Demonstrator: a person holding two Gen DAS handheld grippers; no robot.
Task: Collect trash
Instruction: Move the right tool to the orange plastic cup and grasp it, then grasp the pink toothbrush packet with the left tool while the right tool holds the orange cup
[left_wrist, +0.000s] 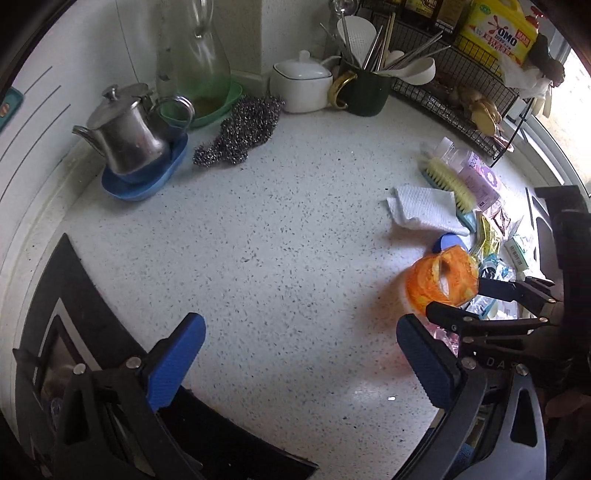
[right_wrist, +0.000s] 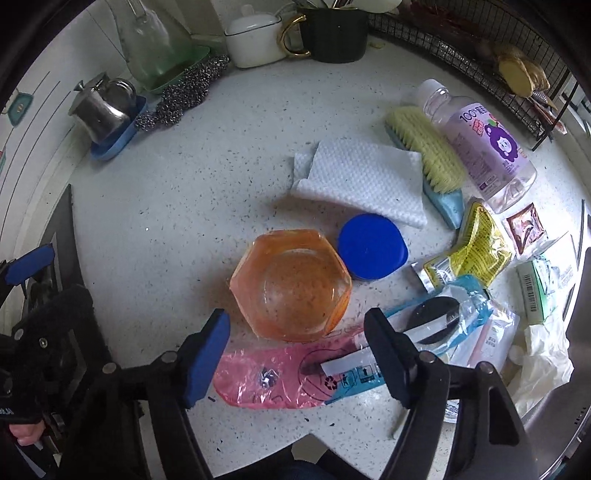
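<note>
"omo" on yellow detergent jug (left_wrist: 496, 31), "100" on clear bottle (right_wrist: 484, 144), recycling sign on pink wrapper (right_wrist: 280, 373)

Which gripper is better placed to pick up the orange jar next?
Right. The right gripper is open just in front of the orange jar. The left gripper is open over bare counter, with the jar off to its right.

home kitchen | speckled countertop (left_wrist: 277, 229) | steel teapot (left_wrist: 125, 136) | utensil mug (left_wrist: 364, 88) | scouring pads (left_wrist: 240, 129)
</note>
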